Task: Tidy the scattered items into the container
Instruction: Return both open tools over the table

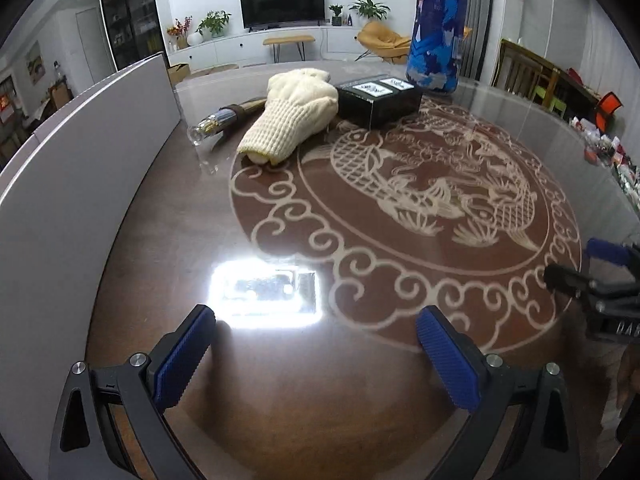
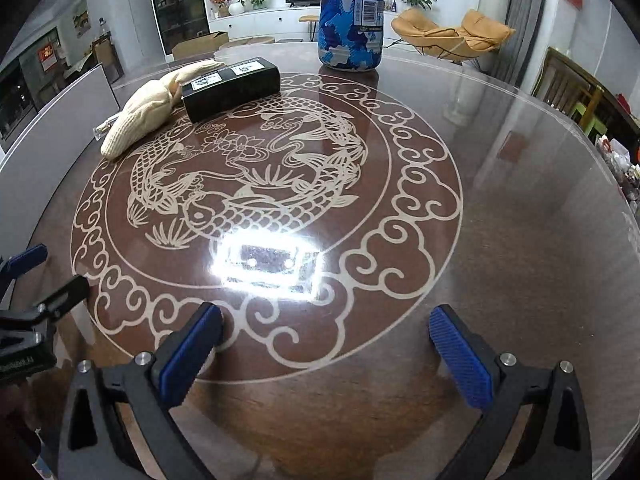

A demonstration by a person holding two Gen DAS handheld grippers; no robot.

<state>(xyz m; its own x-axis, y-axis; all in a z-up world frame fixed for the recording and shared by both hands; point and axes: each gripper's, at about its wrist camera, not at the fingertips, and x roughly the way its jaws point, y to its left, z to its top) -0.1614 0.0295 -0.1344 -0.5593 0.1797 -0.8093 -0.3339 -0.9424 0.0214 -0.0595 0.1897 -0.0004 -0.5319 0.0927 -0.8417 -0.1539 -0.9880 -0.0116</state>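
Scattered items lie at the far side of a round brown table [image 1: 304,380] with a glass top and a pale carp-and-cloud design. In the left wrist view, a cream knitted glove [image 1: 294,114] lies touching a black box [image 1: 378,106] on its right. A clear glass tube with a brown sleeve [image 1: 226,120] sticks out from under the glove on its left. Behind the box stands a tall blue patterned can [image 1: 438,24], upright. A white container wall [image 1: 80,172] curves along the left edge of the table. The left gripper [image 1: 314,344] hangs over bare tabletop, its blue pads spread wide with nothing between them. The right gripper [image 1: 592,268] pokes in at the right edge.

In the right wrist view, the glove [image 2: 140,120] lies far left, touching the black box [image 2: 232,86], with the tube's tip [image 2: 102,130] just showing beside it. The blue can [image 2: 352,16] stands well apart to the right. The white container wall [image 2: 60,116] shows at the left edge. The right gripper [image 2: 326,340] is spread wide and empty above the table [image 2: 520,240]. The left gripper [image 2: 44,276] shows at the left edge.
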